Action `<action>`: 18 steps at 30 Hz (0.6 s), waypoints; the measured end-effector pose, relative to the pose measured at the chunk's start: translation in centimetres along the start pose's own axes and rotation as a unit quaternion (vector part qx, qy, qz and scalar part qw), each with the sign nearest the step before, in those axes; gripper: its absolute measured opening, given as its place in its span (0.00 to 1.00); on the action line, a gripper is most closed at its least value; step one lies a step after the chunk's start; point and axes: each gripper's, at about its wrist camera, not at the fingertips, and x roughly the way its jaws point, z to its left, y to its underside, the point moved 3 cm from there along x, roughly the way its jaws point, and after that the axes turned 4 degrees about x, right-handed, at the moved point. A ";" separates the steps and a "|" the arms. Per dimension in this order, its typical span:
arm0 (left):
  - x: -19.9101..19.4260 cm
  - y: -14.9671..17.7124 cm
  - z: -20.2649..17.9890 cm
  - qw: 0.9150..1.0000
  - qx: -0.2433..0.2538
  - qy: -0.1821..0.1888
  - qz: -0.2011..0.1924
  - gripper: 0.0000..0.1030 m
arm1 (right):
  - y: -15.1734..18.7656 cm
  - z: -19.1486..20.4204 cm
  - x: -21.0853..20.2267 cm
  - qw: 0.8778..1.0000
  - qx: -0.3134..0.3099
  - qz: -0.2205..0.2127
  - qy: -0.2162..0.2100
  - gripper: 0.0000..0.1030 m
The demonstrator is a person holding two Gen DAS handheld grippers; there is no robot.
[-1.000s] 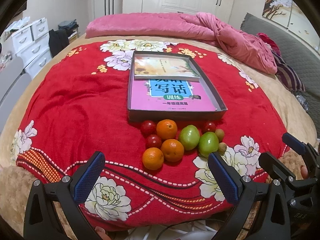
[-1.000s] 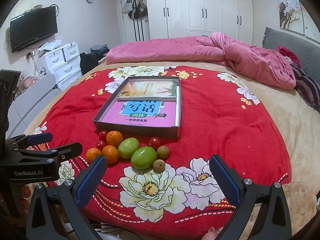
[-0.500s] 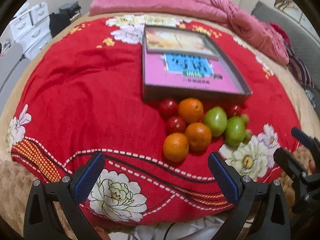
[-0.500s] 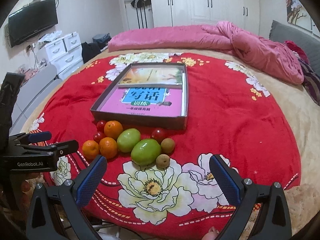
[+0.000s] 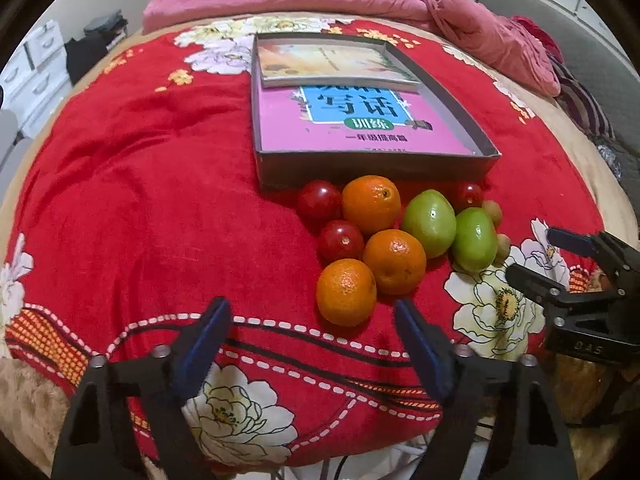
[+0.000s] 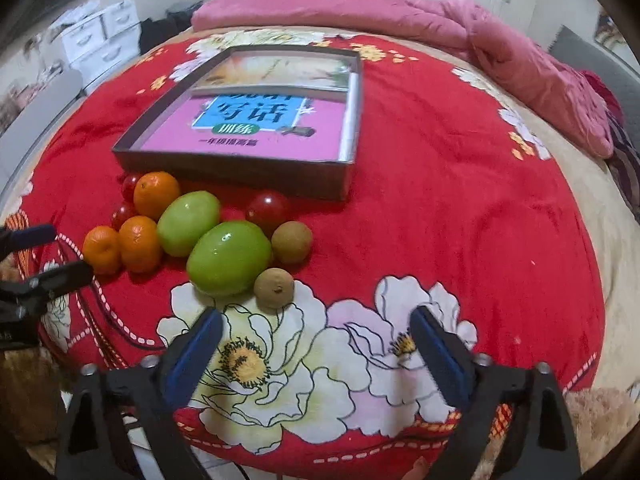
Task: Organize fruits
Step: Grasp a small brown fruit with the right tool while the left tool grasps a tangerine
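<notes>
The left gripper (image 5: 312,320) is hovering over the red flowered blanket (image 5: 140,200) on the bed, its jaws standing fairly wide with nothing between them; they have just been closing a little. The nearest orange (image 5: 346,292) is lying just beyond and slightly right of the gap. Two more oranges (image 5: 394,262) are sitting behind it, touching one another in a loose cluster with three small red fruits (image 5: 341,241), two green fruits (image 5: 429,223) and two small brown fruits (image 5: 502,246) at the right edge of the pile. The whole pile is lying on the blanket right in front of the near wall of a shallow grey box (image 5: 376,168), which is holding a pink book (image 5: 360,128) and a second book (image 5: 332,66) lying partly over it.

The right gripper (image 6: 316,332) is hanging over a white flower printed on the blanket, jaws also fairly wide and empty, and they too have just been narrowing. The nearest brown fruit (image 6: 274,288) is lying just ahead of its left pad, touching the bigger green fruit (image 6: 229,257). A pink quilt (image 6: 400,12) is bunched at the far end of the bed.
</notes>
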 end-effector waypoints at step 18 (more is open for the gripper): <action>1.6 -0.4 -0.1 0.999 0.010 0.029 0.017 0.55 | -0.6 1.8 2.1 0.996 -0.062 0.027 -0.064 0.28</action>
